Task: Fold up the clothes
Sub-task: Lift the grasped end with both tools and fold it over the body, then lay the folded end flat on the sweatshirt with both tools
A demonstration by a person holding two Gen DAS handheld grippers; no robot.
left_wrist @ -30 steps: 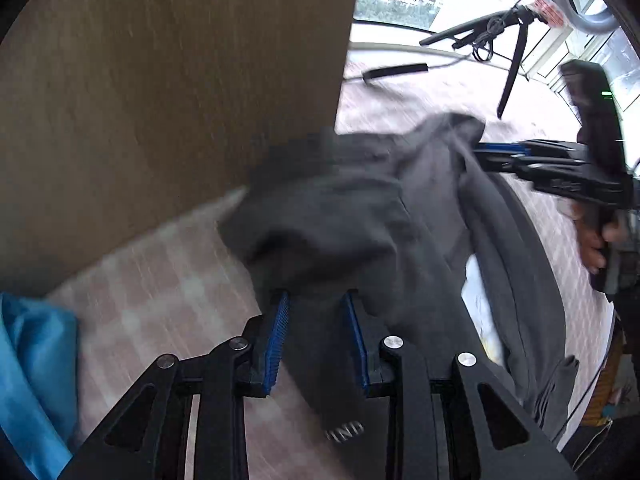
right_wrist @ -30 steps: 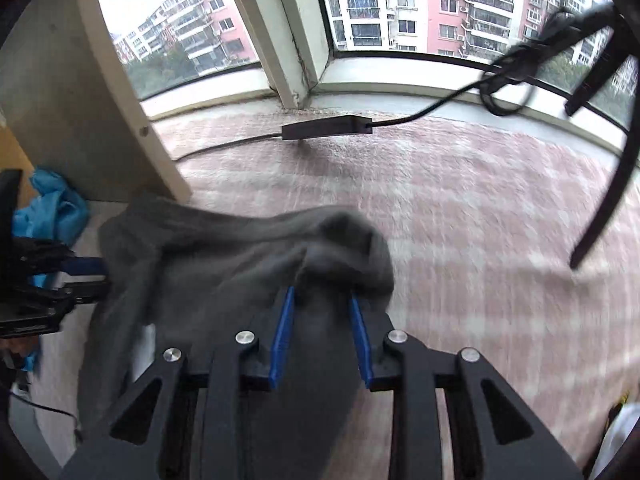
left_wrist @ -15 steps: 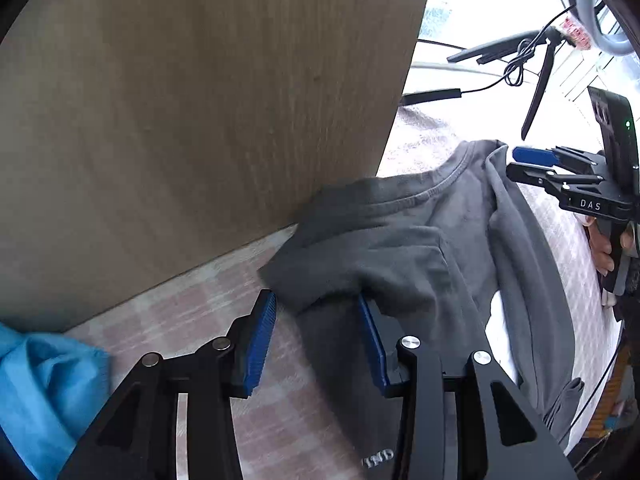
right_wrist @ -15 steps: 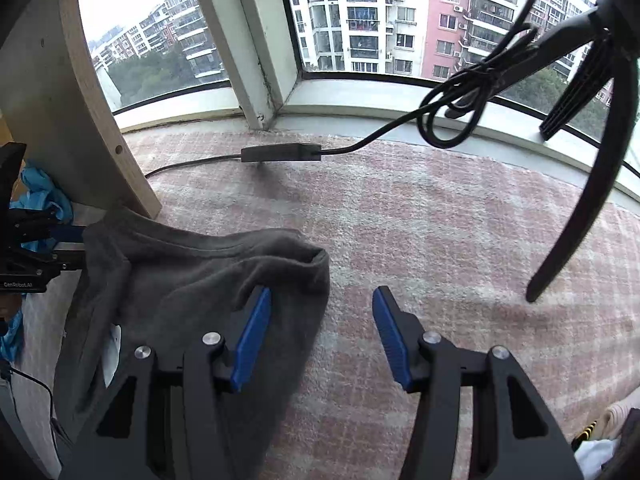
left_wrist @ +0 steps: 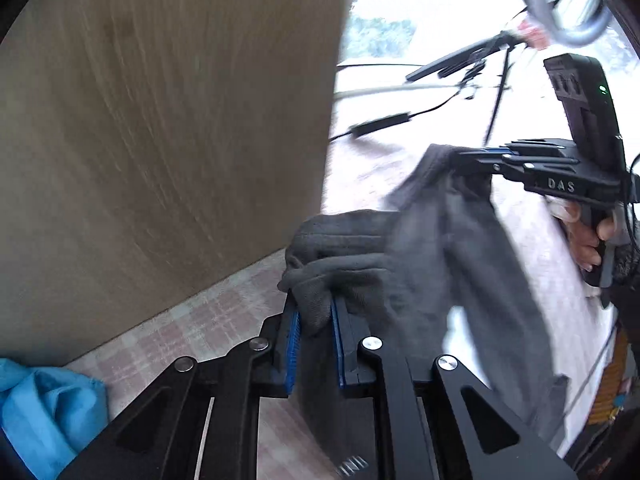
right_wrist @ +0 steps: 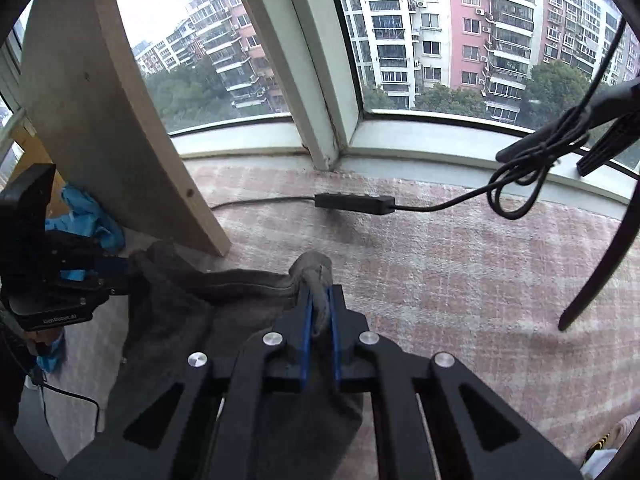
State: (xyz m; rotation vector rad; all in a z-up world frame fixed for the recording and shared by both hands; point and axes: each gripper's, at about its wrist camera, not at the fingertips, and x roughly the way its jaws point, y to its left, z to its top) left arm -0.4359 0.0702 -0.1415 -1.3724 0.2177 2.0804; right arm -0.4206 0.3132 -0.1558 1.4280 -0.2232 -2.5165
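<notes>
A dark grey garment [left_wrist: 440,260] hangs stretched between my two grippers above a pink checked mat [right_wrist: 440,280]. In the left wrist view my left gripper [left_wrist: 314,320] has a bunched corner of the grey fabric between its blue pads, and its jaws are closing on it. The right wrist view has my right gripper [right_wrist: 319,312] pinching another fold of the garment [right_wrist: 180,308], its jaws closing too. Each gripper shows in the other's view: the right gripper [left_wrist: 480,156] held by a hand, and the left gripper [right_wrist: 120,270] at the garment's far edge.
A wooden panel [left_wrist: 160,120] stands close on the left, with a blue cloth [left_wrist: 40,412] at its foot. A black cable with an adapter [right_wrist: 354,203] lies on the mat below the window. A black stand leg [right_wrist: 600,248] slants down on the right.
Half a second ago both grippers stood open over the flat garment. Now both have closed on its fabric and risen, lifting the top edge off the mat.
</notes>
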